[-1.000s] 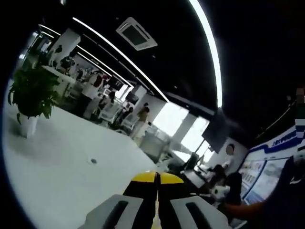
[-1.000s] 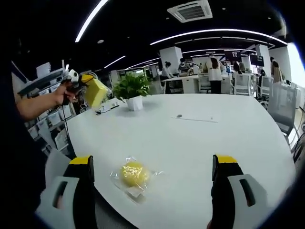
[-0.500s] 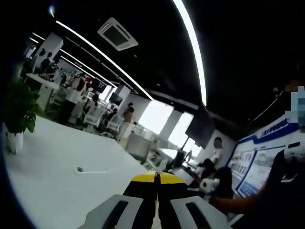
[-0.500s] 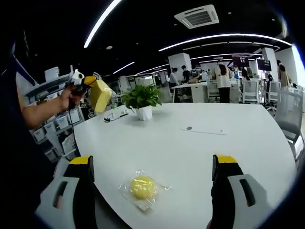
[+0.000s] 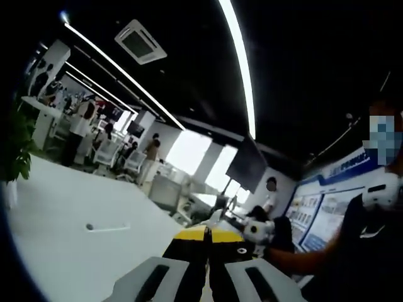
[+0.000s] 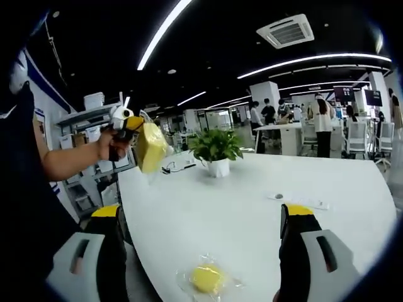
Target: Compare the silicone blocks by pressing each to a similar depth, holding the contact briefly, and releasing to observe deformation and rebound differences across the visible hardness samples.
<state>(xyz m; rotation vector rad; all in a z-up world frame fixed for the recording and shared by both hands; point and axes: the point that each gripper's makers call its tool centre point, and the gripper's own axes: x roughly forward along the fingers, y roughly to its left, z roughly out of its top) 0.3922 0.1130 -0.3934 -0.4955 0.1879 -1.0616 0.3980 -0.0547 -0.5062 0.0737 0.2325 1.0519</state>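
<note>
Right gripper view: right tongs (image 6: 204, 251) gape wide, nothing between the jaws. At lower centre a round yellow silicone sample in a clear bag (image 6: 208, 277) lies on the white counter (image 6: 264, 220), apart from both jaws. At upper left the left tongs (image 6: 141, 135), lifted off the counter in the person's hand (image 6: 112, 143), carry a yellow block (image 6: 152, 146).

Left gripper view: left tongs' (image 5: 206, 238) jaws sit together; the block itself cannot be made out here.

Judgement: the step is a squeeze of the held block. Close slowly to a set depth, hold, release, then match that depth on the bagged sample.
</note>
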